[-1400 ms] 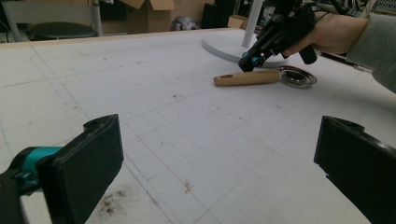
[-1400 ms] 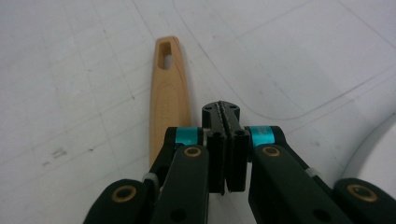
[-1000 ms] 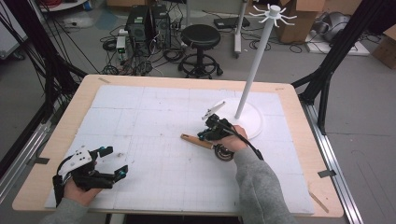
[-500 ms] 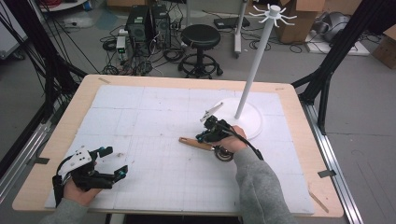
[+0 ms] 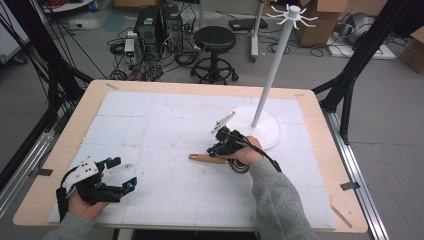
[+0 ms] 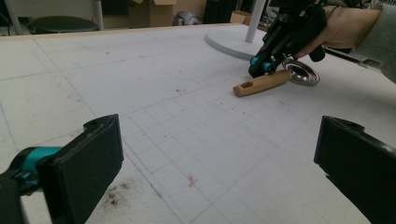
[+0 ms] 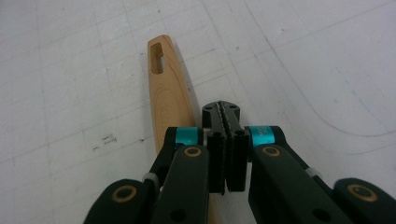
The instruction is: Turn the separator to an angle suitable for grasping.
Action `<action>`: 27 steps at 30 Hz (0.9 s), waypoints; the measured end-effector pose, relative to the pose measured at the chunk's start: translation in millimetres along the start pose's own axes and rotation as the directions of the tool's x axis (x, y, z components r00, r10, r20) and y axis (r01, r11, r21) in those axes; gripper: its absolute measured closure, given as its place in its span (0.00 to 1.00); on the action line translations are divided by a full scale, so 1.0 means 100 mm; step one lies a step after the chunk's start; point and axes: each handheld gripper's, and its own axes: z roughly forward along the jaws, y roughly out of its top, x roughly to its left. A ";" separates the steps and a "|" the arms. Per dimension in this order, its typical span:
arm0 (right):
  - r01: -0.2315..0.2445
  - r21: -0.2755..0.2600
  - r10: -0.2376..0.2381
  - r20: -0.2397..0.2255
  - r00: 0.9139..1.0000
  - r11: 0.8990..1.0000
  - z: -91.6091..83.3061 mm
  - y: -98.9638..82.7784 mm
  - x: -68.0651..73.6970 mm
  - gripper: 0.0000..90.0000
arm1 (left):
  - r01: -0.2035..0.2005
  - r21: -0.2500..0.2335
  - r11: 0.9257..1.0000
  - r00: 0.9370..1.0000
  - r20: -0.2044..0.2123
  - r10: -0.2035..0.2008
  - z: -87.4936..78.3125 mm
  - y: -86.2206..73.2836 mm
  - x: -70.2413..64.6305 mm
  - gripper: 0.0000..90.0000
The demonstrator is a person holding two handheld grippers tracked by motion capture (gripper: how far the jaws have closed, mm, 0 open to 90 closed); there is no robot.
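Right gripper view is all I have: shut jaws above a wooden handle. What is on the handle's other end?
Observer: A shallow round metal bowl, seen in the left gripper view, under the person's right hand.
Operator: Where is the left gripper?
Observer: The left gripper rests open near the table's near left corner, far from the wooden handle.
Operator: Anything standing nearby?
Observer: A white stand with top hooks, just beyond the right hand.

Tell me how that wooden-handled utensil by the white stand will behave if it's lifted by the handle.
The wooden handle looks rigid, so it probably won't flex. Its smooth, tapered surface may slip between pads. The shiny metal bowl at the far end likely makes it head-heavy, so it could tilt down. Lying flat, it seems unlikely to roll.
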 end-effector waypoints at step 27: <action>0.144 -0.154 -0.145 0.003 0.989 0.978 -0.41 -0.04 0.04 0.16 | 0.005 0.009 1.000 1.000 0.006 -0.005 0.02 0.00 0.01 0.02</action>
